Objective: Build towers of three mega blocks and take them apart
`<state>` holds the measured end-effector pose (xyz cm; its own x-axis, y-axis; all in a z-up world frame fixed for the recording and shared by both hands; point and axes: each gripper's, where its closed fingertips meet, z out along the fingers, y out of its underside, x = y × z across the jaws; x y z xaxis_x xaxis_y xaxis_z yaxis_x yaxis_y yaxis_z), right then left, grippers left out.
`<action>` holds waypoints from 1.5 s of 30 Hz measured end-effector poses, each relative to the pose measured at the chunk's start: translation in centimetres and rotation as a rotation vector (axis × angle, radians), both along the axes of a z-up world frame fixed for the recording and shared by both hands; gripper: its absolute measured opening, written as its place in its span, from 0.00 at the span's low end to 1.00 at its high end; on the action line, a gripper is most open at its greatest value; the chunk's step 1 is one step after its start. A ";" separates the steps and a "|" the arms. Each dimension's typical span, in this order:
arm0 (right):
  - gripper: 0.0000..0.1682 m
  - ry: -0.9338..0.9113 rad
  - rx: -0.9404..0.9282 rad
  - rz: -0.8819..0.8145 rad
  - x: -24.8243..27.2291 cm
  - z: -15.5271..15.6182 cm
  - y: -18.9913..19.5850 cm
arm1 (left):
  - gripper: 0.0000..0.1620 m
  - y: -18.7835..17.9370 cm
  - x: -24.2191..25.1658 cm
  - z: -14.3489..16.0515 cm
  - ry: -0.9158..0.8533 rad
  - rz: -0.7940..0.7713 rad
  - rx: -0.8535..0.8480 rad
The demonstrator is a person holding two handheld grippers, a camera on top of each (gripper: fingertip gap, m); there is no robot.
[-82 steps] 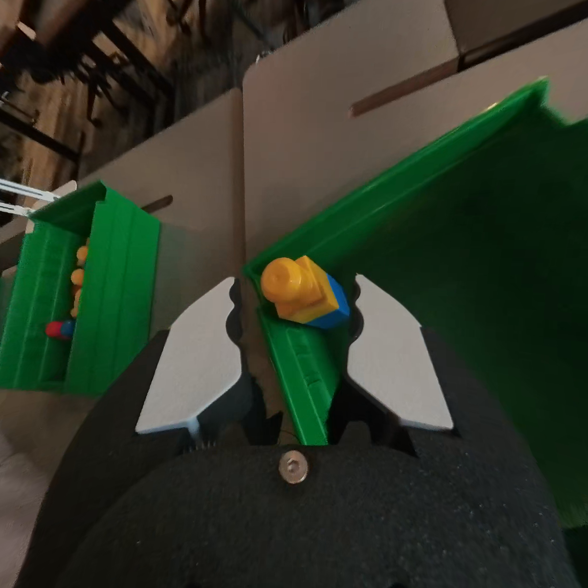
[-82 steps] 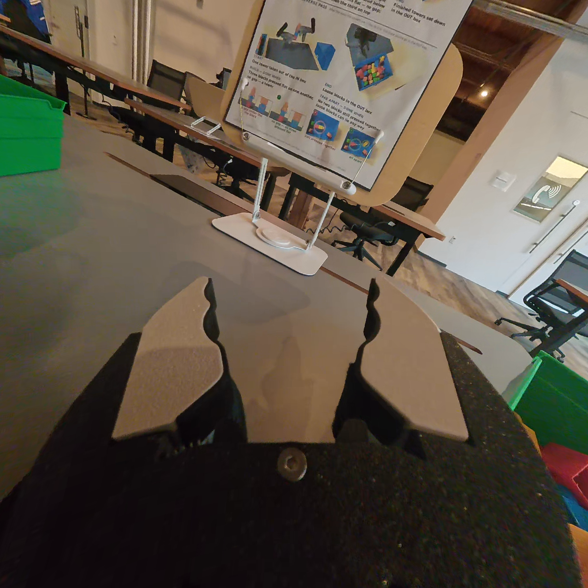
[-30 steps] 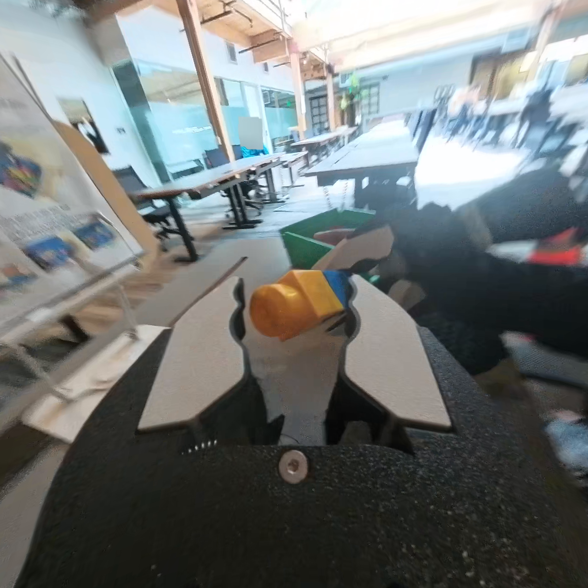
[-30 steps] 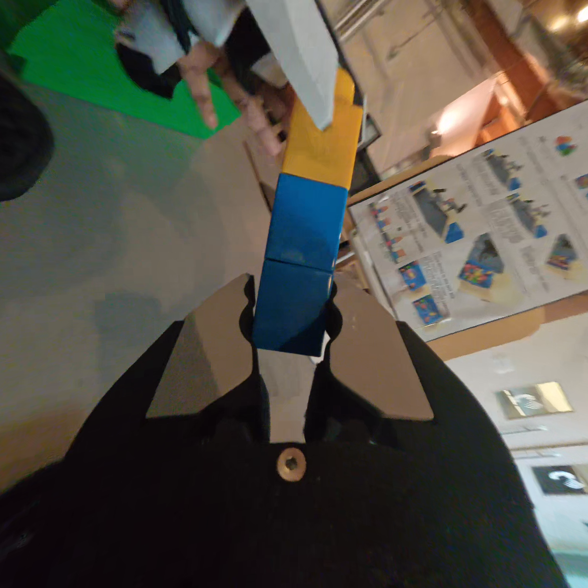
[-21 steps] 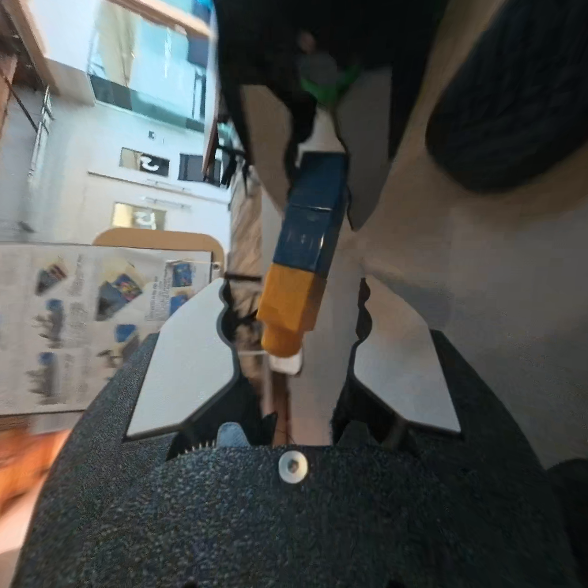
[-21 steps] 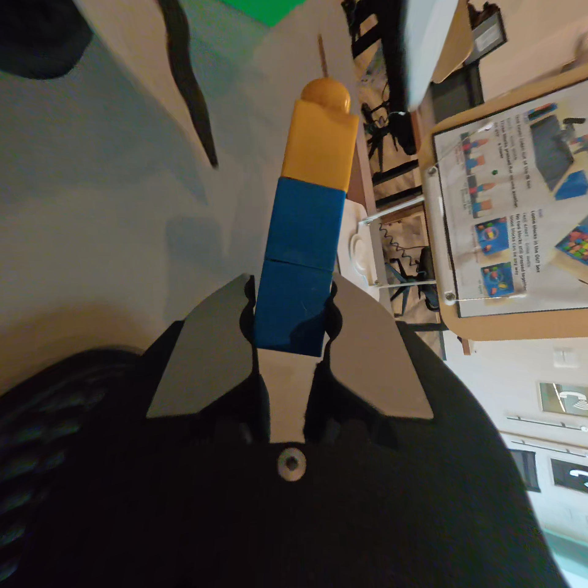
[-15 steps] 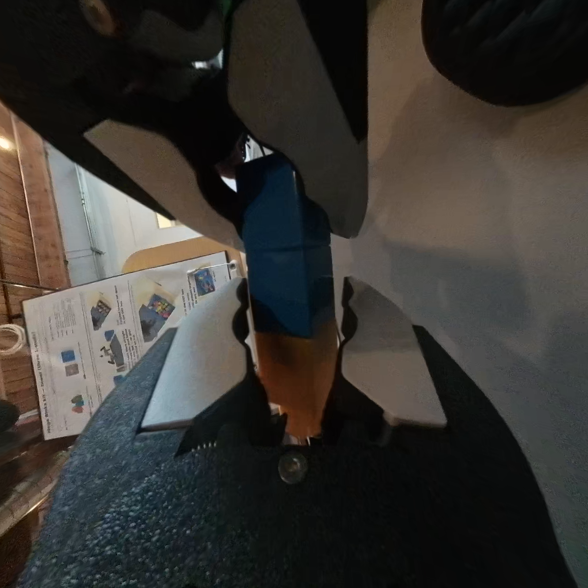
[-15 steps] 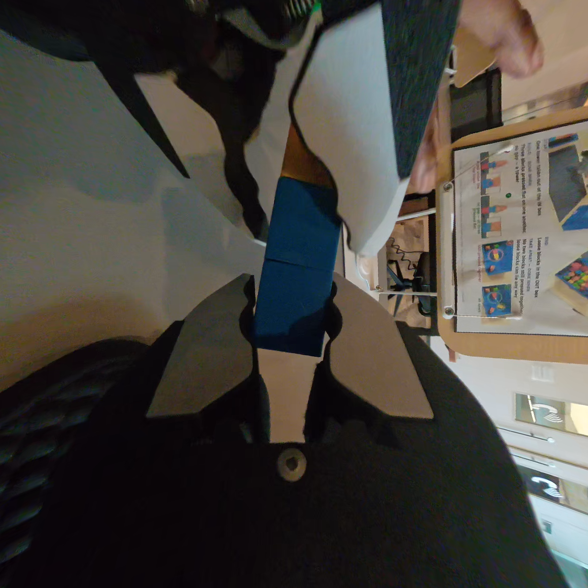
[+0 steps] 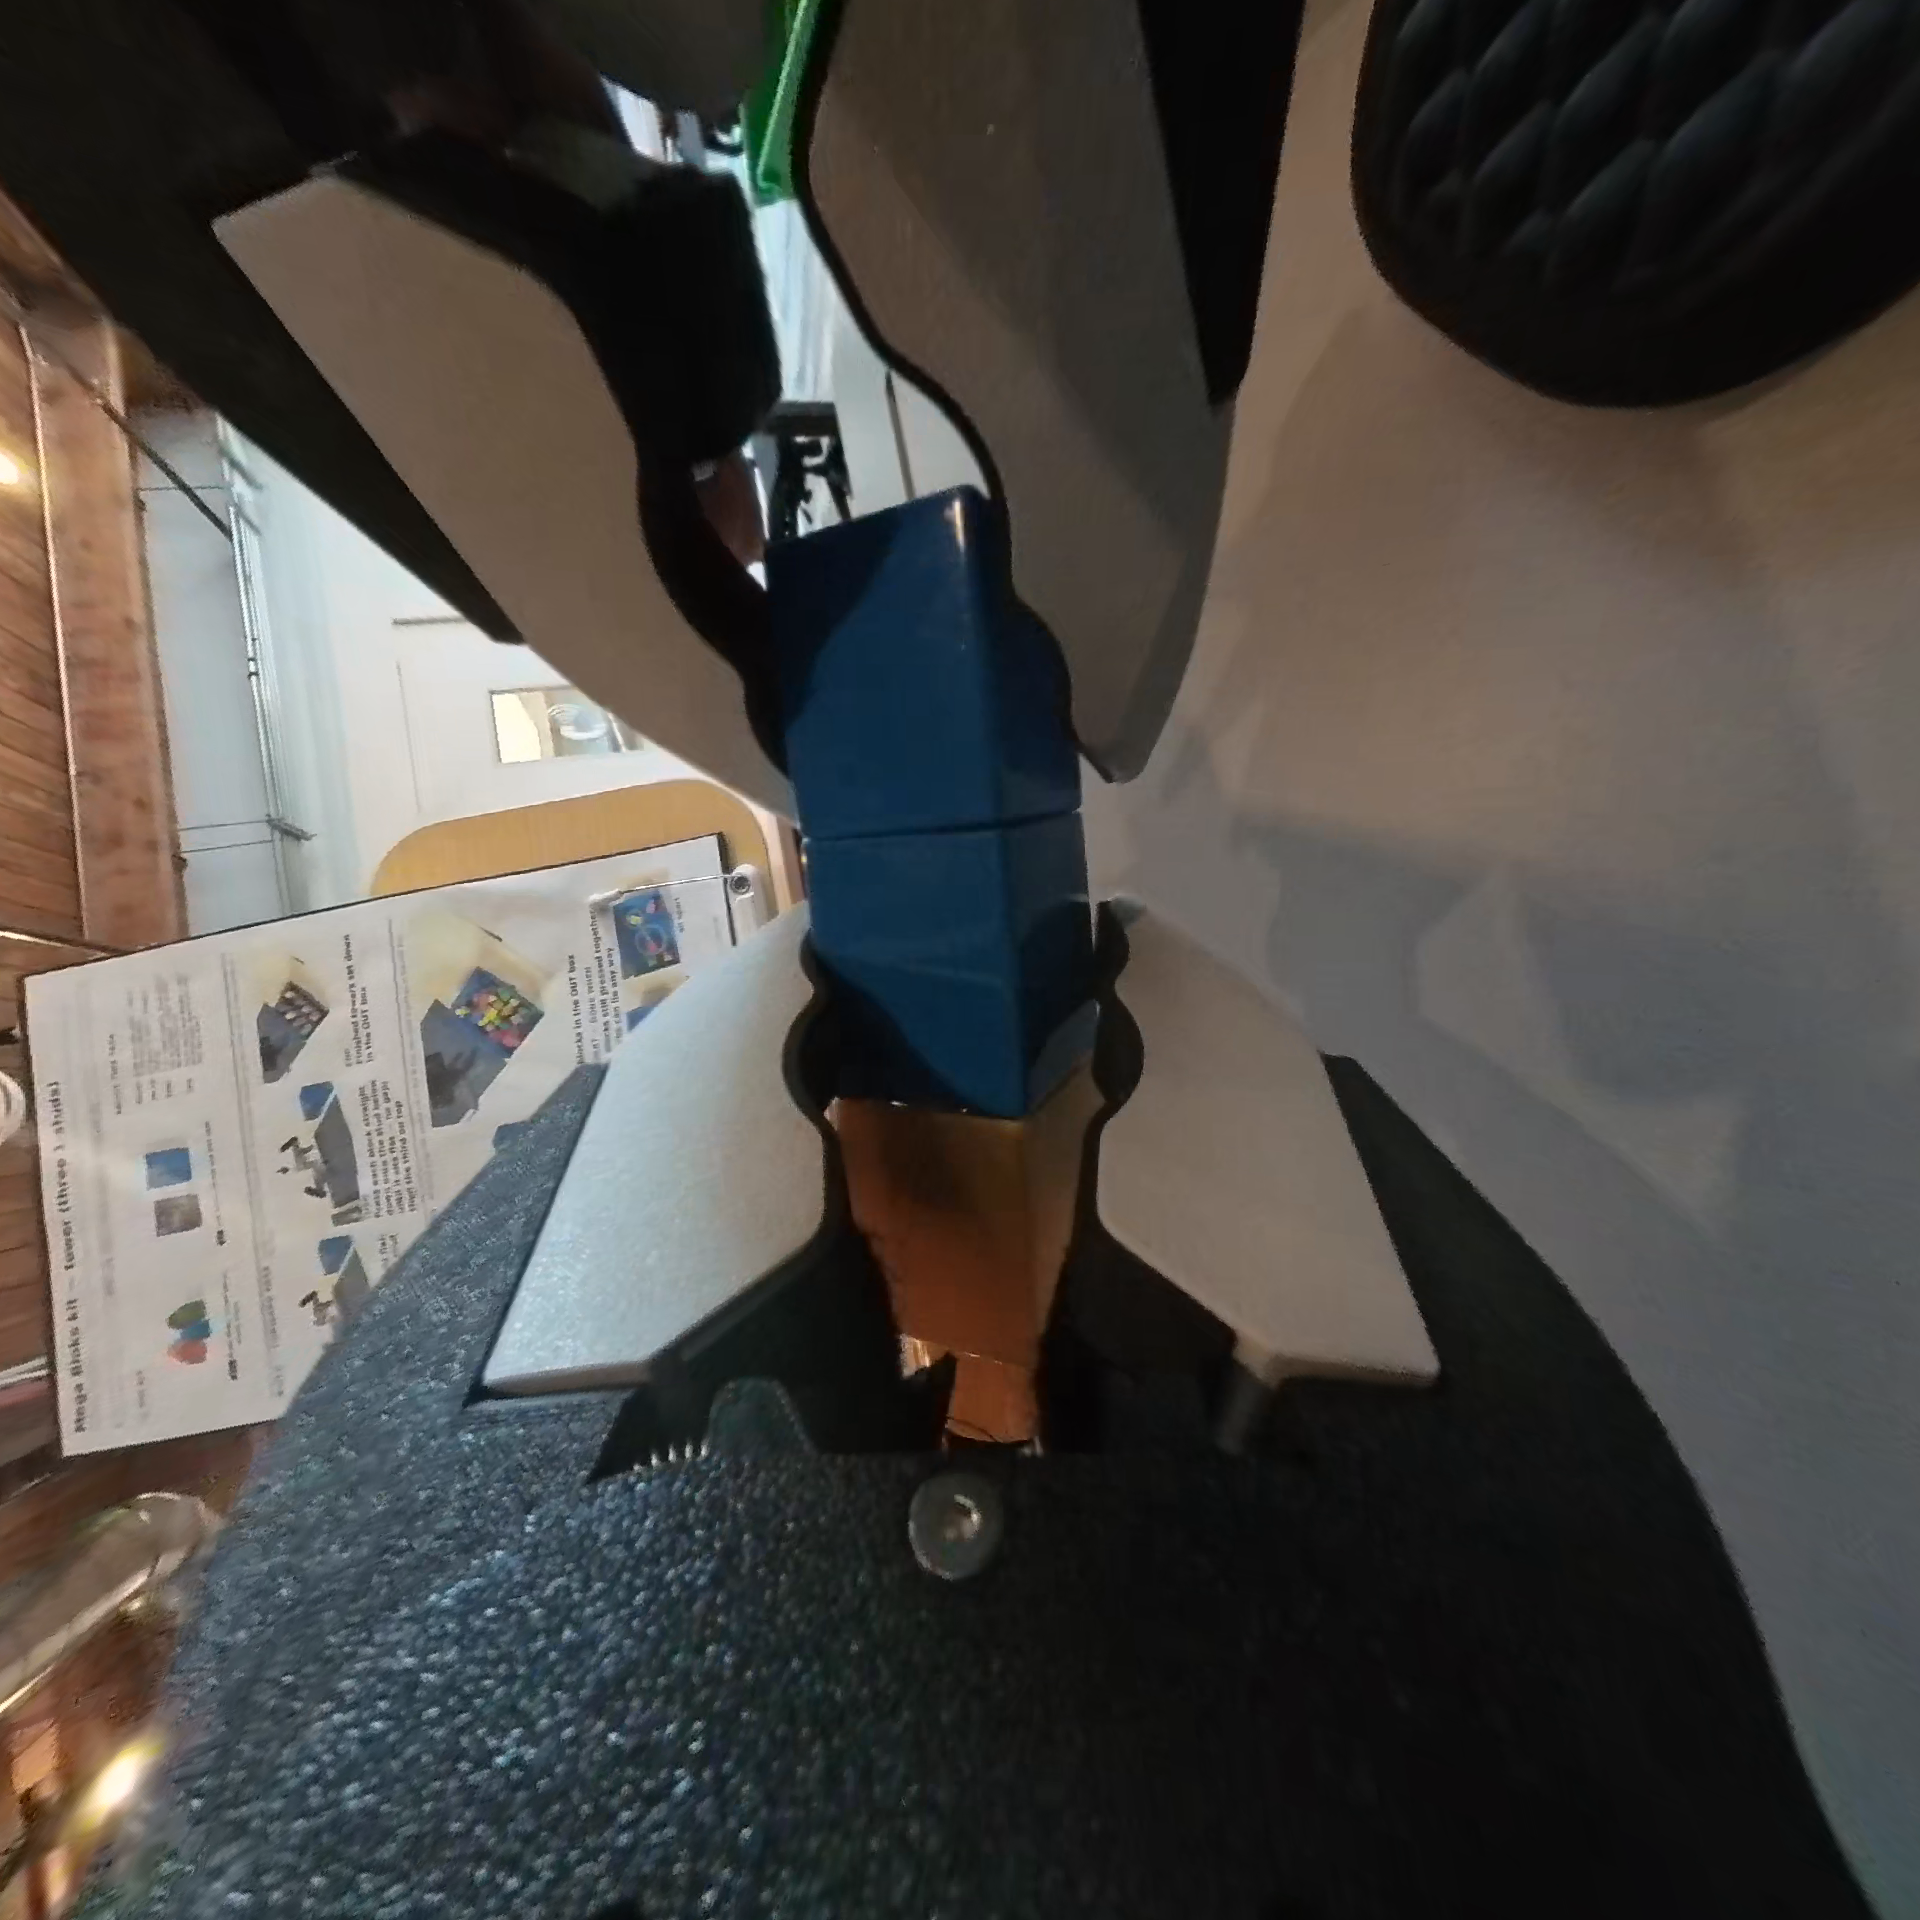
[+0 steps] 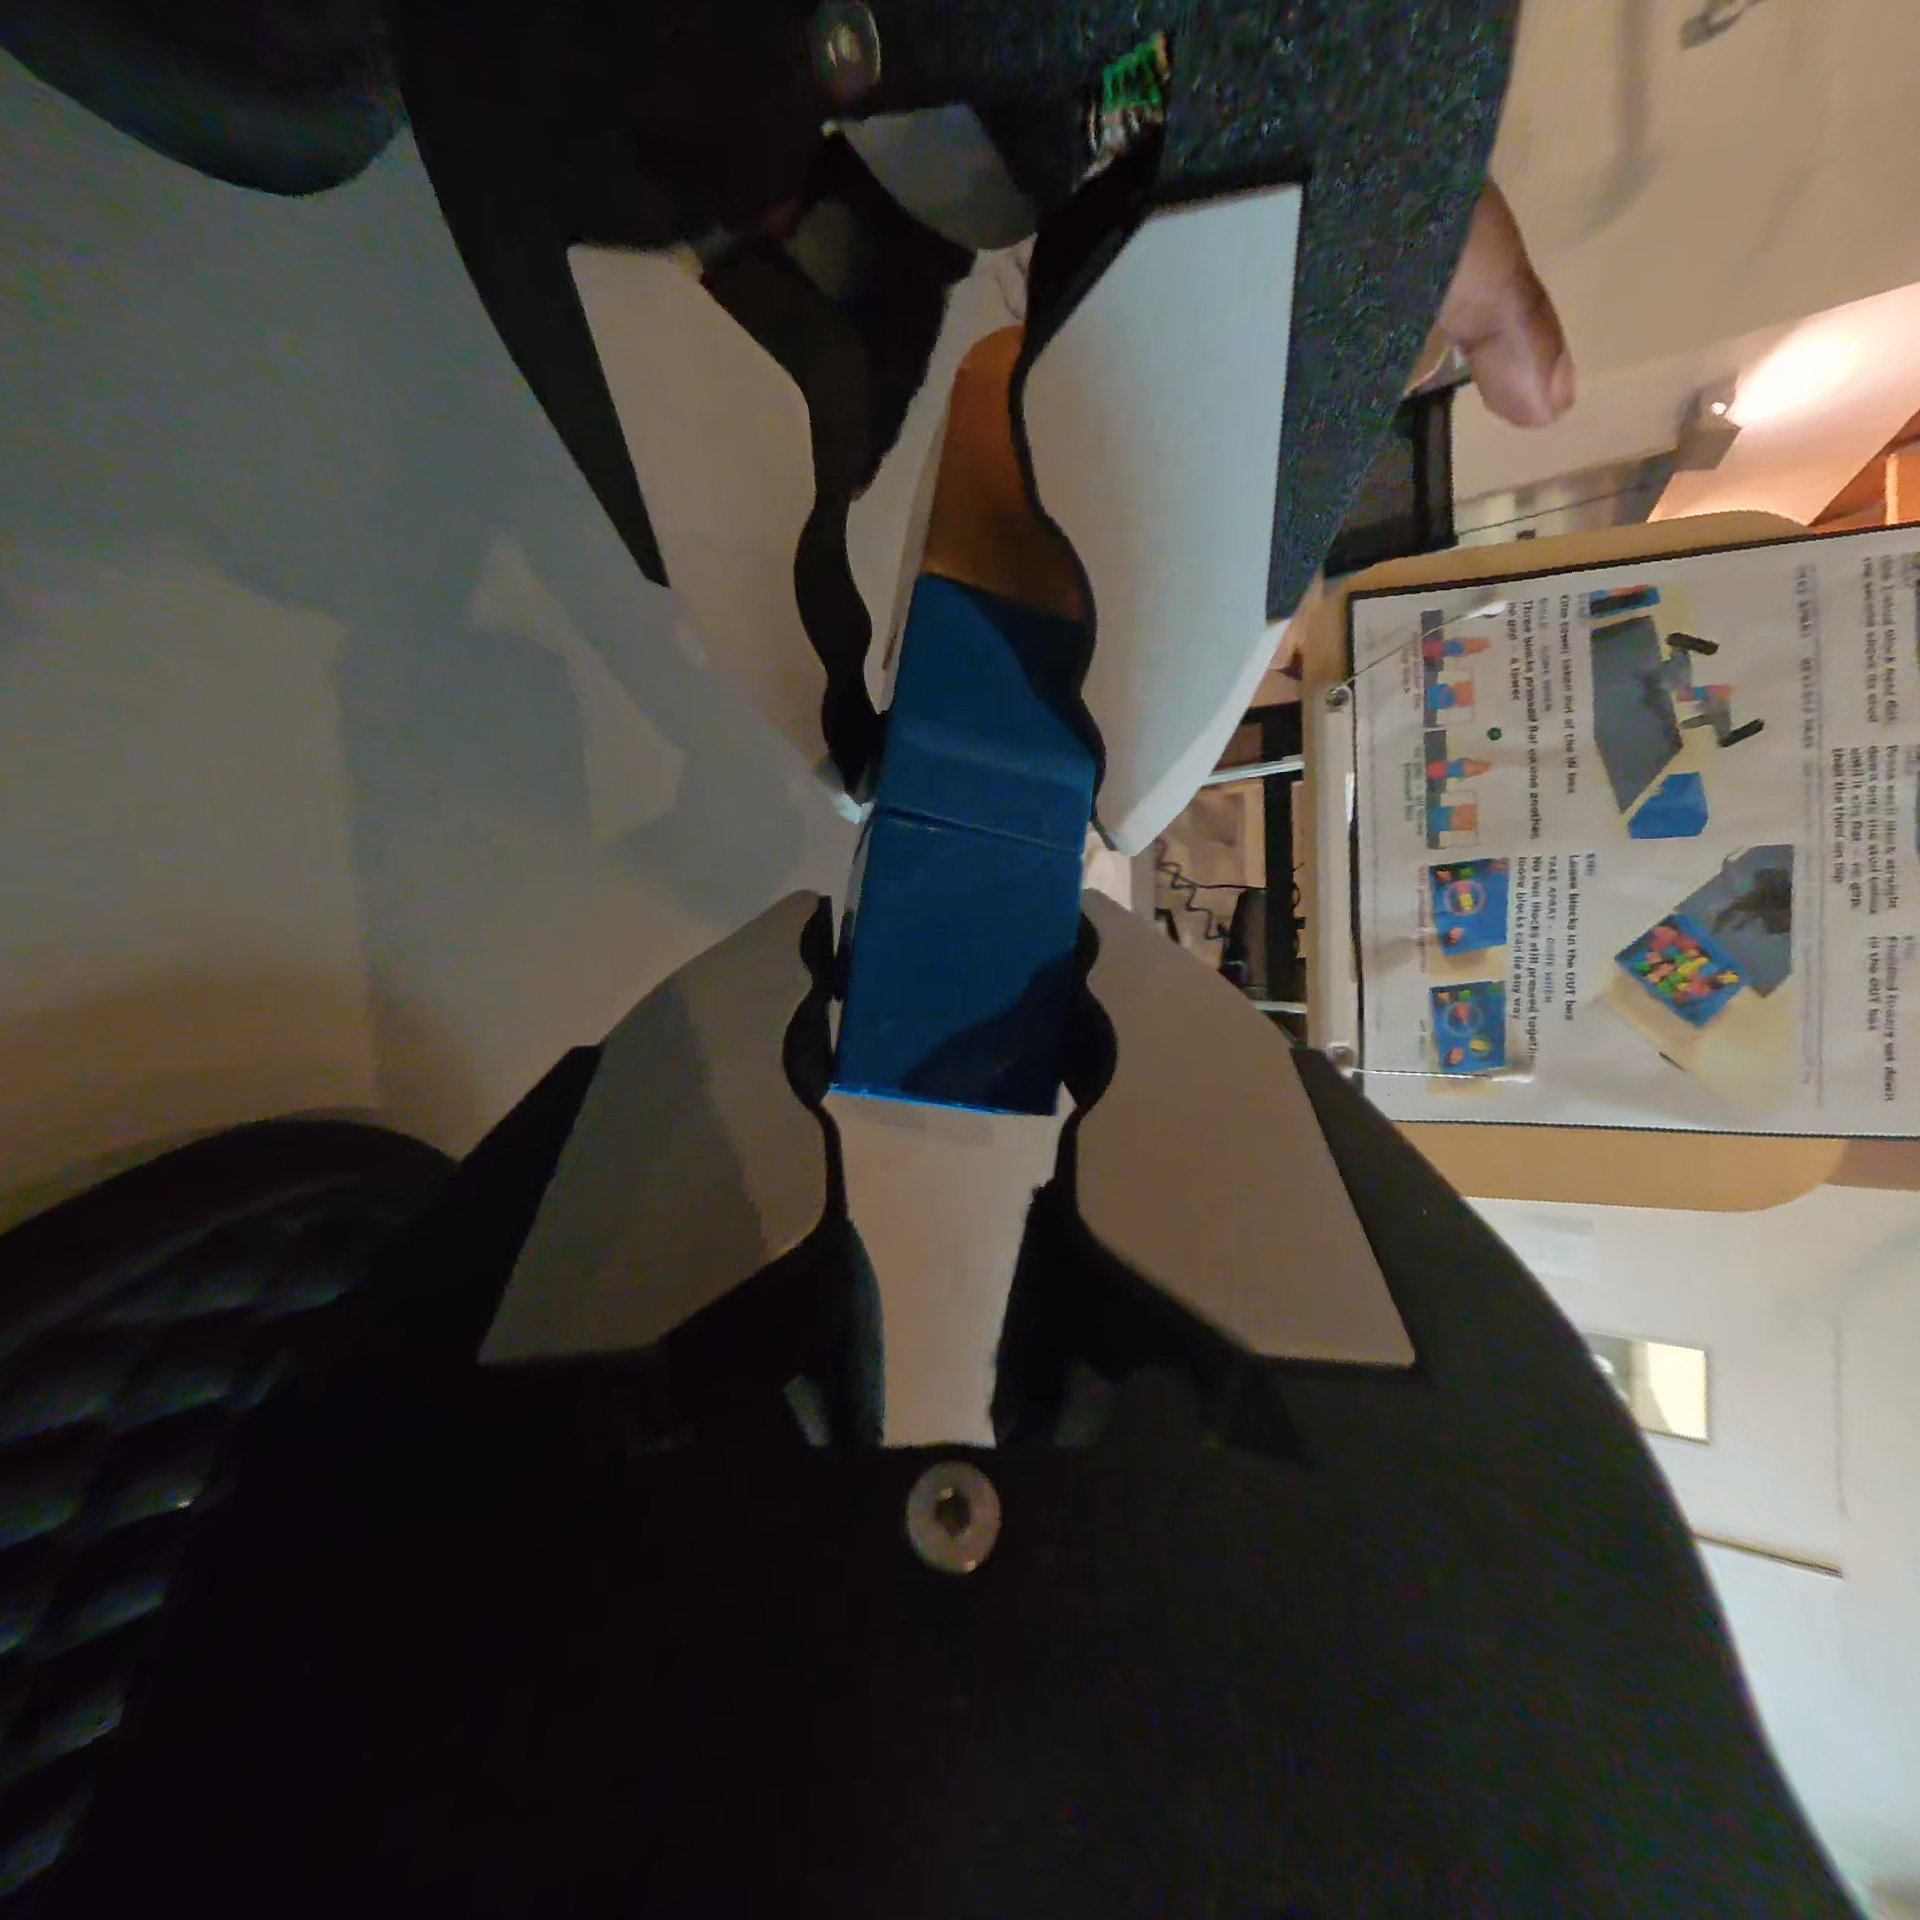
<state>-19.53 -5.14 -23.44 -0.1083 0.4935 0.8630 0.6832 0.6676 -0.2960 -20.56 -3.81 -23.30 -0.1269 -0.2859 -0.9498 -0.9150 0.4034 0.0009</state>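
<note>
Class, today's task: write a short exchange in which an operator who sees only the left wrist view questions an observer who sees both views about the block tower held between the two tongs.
Operator: Both tongs are shut on the tower. How deep does it sit in the right tongs?
Observer: Only at the fingertips. The end blue block stops there, and an open gap lies behind it.
Operator: Is anything beside my left tongs that I cannot see?
Observer: Yes, a hand shows at the edge of their dark body.
</note>
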 end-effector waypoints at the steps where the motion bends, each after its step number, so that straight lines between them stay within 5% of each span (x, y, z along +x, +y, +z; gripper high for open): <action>1: 0.24 0.001 -0.009 0.001 0.0 -0.1 -0.1 | 0.28 -0.1 0.0 -0.1 -0.004 -0.004 -0.005; 7: 0.24 0.020 -0.043 0.000 0.3 -0.2 -0.6 | 0.28 -0.5 0.1 -0.2 -0.024 -0.015 -0.032; 10: 0.24 -0.030 0.005 -0.128 3.3 0.0 1.3 | 0.28 1.3 -4.1 0.2 0.071 0.155 0.040; 20: 0.24 0.118 -0.154 -0.328 12.8 2.0 4.0 | 0.28 1.2 -6.7 1.0 -0.153 0.171 -0.062; 31: 0.24 0.512 -0.494 -0.748 28.4 6.3 12.6 | 0.28 1.1 -6.6 1.5 -0.239 0.154 -0.074; 37: 0.25 0.435 -0.656 -0.996 34.6 1.8 17.9 | 0.29 1.1 -6.6 1.3 -0.232 0.151 -0.074; 45: 0.25 0.189 -0.780 -1.154 36.9 -5.3 20.5 | 0.29 1.4 -6.8 1.2 -0.236 0.160 -0.070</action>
<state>17.35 15.33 -28.74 0.7663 0.5757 0.2853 0.6350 -0.6109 -0.4728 -27.34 -2.43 -22.15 0.1469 -0.3508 -0.9248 -0.9386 0.2457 -0.2423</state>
